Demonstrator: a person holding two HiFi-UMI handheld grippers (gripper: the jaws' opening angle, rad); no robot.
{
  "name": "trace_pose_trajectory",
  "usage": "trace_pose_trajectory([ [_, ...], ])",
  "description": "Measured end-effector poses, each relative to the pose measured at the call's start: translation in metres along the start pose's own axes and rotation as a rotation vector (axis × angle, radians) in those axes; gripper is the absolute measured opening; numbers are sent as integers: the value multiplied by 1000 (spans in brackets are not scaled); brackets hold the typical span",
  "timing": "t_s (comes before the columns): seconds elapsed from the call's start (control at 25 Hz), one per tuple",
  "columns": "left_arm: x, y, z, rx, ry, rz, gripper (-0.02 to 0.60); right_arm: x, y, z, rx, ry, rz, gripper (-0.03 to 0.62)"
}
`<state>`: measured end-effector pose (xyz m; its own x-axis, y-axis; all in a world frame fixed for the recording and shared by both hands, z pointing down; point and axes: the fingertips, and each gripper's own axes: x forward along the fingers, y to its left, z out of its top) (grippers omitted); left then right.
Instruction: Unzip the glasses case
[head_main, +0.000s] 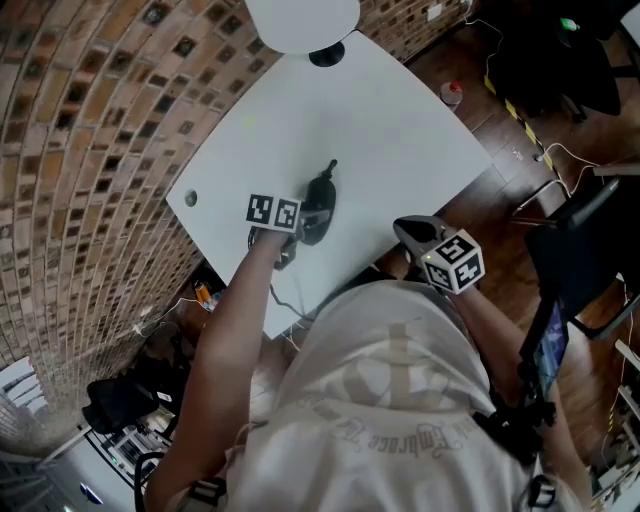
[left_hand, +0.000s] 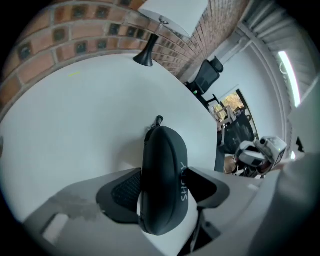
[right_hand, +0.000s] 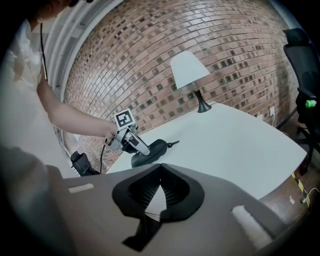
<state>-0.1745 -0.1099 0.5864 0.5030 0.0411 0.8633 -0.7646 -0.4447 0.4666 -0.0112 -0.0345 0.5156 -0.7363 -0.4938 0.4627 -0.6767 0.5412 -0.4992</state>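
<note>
A dark grey glasses case (left_hand: 162, 175) stands on its long edge on the white table (head_main: 390, 130), its zipper pull (left_hand: 158, 120) at the far end, pointing away from me. My left gripper (left_hand: 165, 190) is shut on the case, one pad on each broad side near its near end. The head view shows the same grip, with the case (head_main: 320, 205) beside the left gripper (head_main: 303, 224). My right gripper (head_main: 405, 230) hovers off the table's near edge, close to my body. Its fingertips (right_hand: 160, 167) meet, holding nothing, and it faces the case (right_hand: 150, 150) from a distance.
A white-shaded lamp (head_main: 305, 20) on a black base stands at the table's far end. A brick wall (right_hand: 165, 45) runs along the table's left side. Black office chairs (right_hand: 302, 50) and cables on the wooden floor (head_main: 500, 90) lie to the right.
</note>
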Motion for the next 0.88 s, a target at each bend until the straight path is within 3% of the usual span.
trace_pose_trajectory([
  [0.36, 1, -15, 11, -235, -215, -37, 304, 24, 18, -4, -68, 65, 85, 8],
  [0.6, -3, -12, 23, -511, -413, -56, 304, 35, 29, -15, -151, 133, 142, 8],
  [0.88, 7, -17, 23, -616, -437, -56, 302, 53, 38, -30, -308, 230, 141, 8],
])
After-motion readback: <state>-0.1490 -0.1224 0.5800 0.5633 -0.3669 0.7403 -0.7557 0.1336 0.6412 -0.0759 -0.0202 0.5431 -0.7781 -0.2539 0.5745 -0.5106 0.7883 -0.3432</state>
